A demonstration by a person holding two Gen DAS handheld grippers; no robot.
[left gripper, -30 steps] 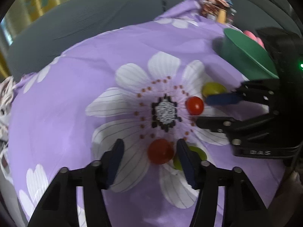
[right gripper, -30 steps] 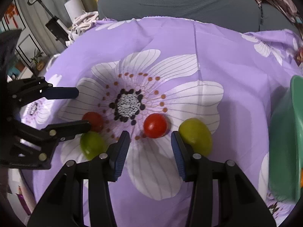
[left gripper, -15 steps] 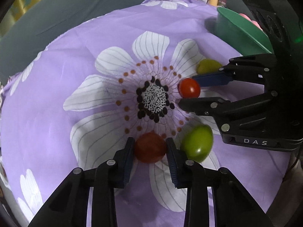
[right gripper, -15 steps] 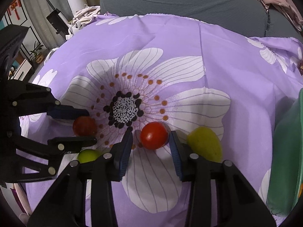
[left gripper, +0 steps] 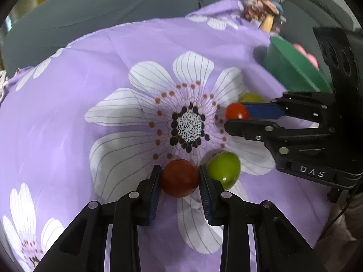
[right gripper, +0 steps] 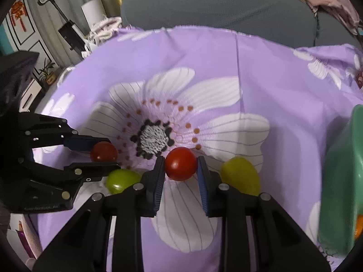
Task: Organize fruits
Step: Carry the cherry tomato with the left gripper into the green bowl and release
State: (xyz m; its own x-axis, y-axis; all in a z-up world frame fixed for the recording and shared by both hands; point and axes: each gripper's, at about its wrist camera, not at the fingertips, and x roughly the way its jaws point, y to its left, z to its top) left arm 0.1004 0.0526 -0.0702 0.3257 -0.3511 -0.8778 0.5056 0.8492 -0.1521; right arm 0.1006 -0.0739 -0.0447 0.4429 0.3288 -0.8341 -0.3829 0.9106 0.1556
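Note:
On the purple flowered cloth (left gripper: 68, 113), my left gripper (left gripper: 180, 172) is shut on a dark red fruit (left gripper: 180, 178), its pads against both sides. A green fruit (left gripper: 224, 170) lies just right of it, touching the right finger. In the right wrist view my right gripper (right gripper: 180, 165) has its jaws closing, and its pads press the sides of a bright red tomato (right gripper: 180, 163). A yellow-green fruit (right gripper: 240, 175) lies loose to the right of it. Each gripper also shows in the other's view: the right gripper (left gripper: 238, 117) and the left gripper (right gripper: 109, 153).
A green bowl (left gripper: 292, 68) stands at the cloth's right edge with pink items inside; in the right wrist view this green bowl (right gripper: 340, 181) is close on the right. A grey sofa (left gripper: 113, 11) runs along behind the cloth. Furniture and clutter (right gripper: 68, 34) stand beyond its left side.
Both grippers have closed from open onto their fruits: the left onto the dark red fruit, the right onto the bright red tomato. Neither hand has shifted much.

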